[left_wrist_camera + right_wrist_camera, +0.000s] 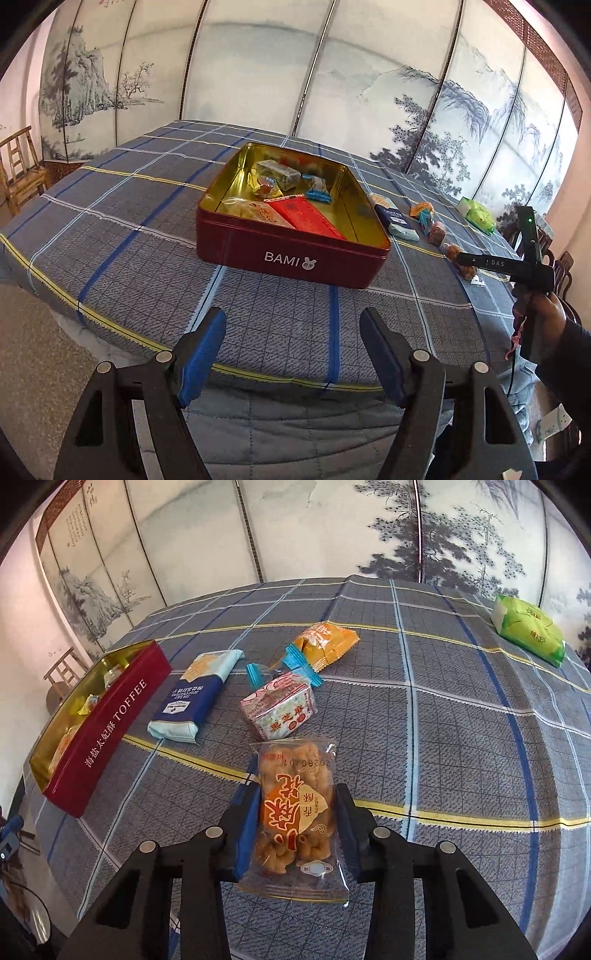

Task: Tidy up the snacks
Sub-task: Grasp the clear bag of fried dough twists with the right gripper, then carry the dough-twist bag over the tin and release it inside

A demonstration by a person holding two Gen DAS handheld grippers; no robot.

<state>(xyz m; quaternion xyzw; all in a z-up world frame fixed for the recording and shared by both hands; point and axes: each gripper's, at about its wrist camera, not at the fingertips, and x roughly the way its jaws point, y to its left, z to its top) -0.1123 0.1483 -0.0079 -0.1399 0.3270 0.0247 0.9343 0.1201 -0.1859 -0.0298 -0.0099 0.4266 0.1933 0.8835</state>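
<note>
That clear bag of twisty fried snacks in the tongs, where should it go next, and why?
Probably lift it and carry it to the red BAMI tin. The right tongs already pinch the fried dough twist packet, the tin stands open with snacks inside, and other packets lie outside it.

Setting is read as a home, most likely a dining or sitting room in a traditional Chinese style. Ahead of both grippers a table (122, 206) is seen, covered with a grey-blue plaid cloth (443, 738) that is draped over its near edge. Beyond the table, the far wall is taken up by a folding screen (258, 74) painted with ink-wash mountains and pines; calligraphy is noted on its panel to the far left in the right wrist view. A wooden chair (22, 170) is seen standing off to the left of the left gripper, against the screen. Speckled stone flooring (37, 350) is visible below the table edge.
</note>
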